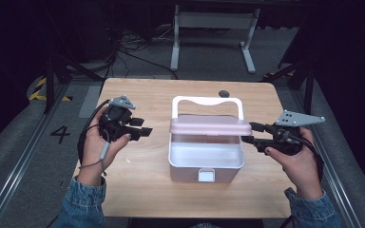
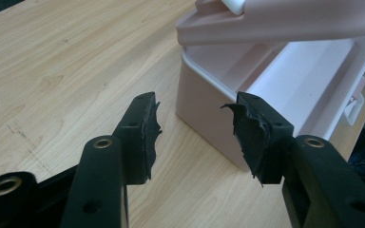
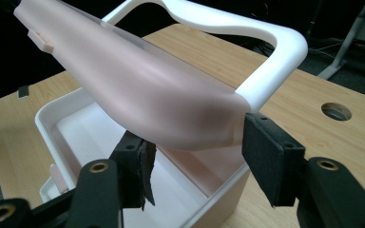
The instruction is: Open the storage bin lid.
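1. A pink storage box (image 1: 206, 164) sits at the middle of the wooden table (image 1: 138, 190), its white front latch (image 1: 206, 176) facing 6 o'clock, toward the person.
2. Its pink lid (image 1: 206, 125) stands part-raised over the back half of the box, tilted, so the white inside shows below it. A white carry handle (image 1: 207, 101) rises behind the lid at 12 o'clock.
3. The right gripper (image 1: 250, 132) comes in from 3 o'clock, level with the lid's right end. In the right gripper view the lid's corner (image 3: 209, 126) lies between the jaws; one pad (image 3: 140, 166) touches its underside, the other pad (image 3: 264, 159) sits just beside it. Whether they truly clamp it, I cannot tell.
4. The left gripper (image 1: 143, 132) is at 9 o'clock of the box, apart from it, jaws pointing toward the box's left wall. In the left gripper view its jaws stand apart with nothing between them.
5. A round hole (image 1: 224, 93) lies in the table near the far edge, at 1 o'clock.
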Tool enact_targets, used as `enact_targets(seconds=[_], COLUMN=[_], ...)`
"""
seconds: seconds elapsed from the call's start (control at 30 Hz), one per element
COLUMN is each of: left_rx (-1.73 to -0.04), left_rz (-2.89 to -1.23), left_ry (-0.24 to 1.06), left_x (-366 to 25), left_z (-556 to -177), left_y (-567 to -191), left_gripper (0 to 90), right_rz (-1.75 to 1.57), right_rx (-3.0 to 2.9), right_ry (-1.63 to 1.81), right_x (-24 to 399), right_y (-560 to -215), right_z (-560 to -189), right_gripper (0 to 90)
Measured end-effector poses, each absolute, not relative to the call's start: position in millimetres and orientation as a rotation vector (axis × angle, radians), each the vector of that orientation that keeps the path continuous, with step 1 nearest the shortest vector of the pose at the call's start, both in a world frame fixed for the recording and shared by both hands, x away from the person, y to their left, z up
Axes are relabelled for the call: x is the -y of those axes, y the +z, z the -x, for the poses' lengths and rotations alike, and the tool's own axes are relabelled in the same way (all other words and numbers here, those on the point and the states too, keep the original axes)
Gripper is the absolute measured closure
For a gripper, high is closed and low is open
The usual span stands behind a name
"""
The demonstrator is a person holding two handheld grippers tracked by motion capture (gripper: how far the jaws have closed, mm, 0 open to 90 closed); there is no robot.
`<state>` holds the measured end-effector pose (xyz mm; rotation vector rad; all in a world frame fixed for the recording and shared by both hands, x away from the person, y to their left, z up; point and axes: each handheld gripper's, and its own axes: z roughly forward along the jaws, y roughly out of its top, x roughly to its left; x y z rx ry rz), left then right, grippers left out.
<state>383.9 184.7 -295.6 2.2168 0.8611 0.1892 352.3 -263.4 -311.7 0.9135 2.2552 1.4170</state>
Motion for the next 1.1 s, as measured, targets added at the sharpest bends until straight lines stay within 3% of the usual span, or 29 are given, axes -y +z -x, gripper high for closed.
enact_targets(seconds=[0.77, 1.1], left_rx=[-0.682, -0.591], left_rz=[-2.227, -2.080], left_ry=[0.268, 0.317], left_x=[-155.0, -135.1], left_z=[-370.0, -375.7], left_y=[-307.2, -318.8], left_gripper=[50.4, 52.3], right_rz=[-0.930, -0.955], right_rx=[-2.214, -2.200], right_ry=[1.454, 1.465], right_x=[261.1, 260.0], right_y=[-307.4, -305.4], right_z=[-362.4, -368.4], right_gripper=[49.2, 49.6])
